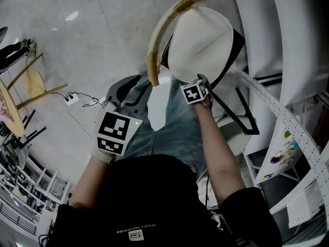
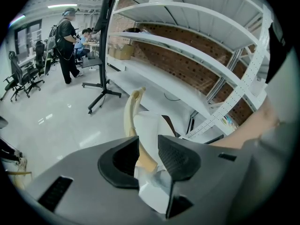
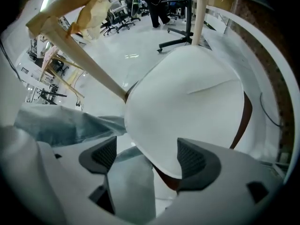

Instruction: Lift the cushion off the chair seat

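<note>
A white shelf rack (image 1: 300, 133) stands at the right, backed by a brick wall (image 2: 187, 71). A cardboard box (image 2: 123, 52) sits at the far end of one shelf. On the glossy floor (image 1: 77, 35), a power strip (image 1: 72, 99) with cables lies near a wooden stool (image 1: 33, 84). Farther off are a black stand (image 2: 102, 78) on splayed legs, office chairs (image 2: 21, 76) and a standing person (image 2: 65, 43).

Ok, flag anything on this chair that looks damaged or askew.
The wooden back rail has tan wrapping hanging loose and crumpled near its top, like peeling tape. The white cushion shows one crease but lies flat on the seat. Nothing else stands out.
</note>
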`<state>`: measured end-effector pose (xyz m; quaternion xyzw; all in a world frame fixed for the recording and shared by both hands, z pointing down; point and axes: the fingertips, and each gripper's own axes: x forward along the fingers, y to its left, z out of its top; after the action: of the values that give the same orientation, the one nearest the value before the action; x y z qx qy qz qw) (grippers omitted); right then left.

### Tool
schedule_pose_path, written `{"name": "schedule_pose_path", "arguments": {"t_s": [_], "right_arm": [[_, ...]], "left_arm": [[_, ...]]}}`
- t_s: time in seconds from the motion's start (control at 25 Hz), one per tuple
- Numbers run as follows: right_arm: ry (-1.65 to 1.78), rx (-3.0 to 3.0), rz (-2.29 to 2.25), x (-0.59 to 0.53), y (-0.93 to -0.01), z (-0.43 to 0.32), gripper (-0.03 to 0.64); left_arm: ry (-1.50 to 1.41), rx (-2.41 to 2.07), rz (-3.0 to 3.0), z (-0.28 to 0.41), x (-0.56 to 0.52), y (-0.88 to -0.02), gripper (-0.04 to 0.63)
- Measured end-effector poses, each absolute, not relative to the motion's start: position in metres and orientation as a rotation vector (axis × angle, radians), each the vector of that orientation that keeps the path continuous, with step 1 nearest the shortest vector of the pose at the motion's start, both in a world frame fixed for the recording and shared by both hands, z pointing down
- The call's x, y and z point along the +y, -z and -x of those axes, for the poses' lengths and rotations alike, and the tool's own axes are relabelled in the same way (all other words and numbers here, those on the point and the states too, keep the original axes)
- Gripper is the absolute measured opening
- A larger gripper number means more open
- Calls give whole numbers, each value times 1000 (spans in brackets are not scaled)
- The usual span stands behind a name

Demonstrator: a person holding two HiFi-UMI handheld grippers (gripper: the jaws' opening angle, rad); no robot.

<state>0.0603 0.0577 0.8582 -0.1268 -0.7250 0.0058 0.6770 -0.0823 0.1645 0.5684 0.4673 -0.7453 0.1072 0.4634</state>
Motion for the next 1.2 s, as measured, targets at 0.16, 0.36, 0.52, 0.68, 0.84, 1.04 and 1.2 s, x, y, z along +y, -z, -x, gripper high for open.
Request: {"name": "schedule_pose_path", "arguments": {"t_s": [0.16, 0.36, 0.52, 0.68, 0.84, 1.04, 1.2], "right_arm": [[10, -1602, 242, 54, -874, -55, 406], [34, -1587, 180, 48, -888, -50, 417], [29, -1564, 155, 48, -899, -48, 417], [39, -1540, 141, 47, -910, -48, 417], [40, -1526, 127, 48, -916, -47, 417], [31, -1519, 139, 47, -919, -46, 417], [33, -1520, 131, 43, -921, -45, 405]], "left_arm": [[-253, -1821, -1135, 86, 171, -576, 123], [-252, -1806, -1120, 87, 179, -583, 123], [-243, -1798, -1109, 87, 184, -587, 123], [-242, -1786, -1103, 87, 189, -590, 123], [-249, -1772, -1104, 86, 193, -595, 123], [-249, -1760, -1093, 83, 198, -600, 123], [-249, -1753, -1092, 81, 199, -601, 123]]}}
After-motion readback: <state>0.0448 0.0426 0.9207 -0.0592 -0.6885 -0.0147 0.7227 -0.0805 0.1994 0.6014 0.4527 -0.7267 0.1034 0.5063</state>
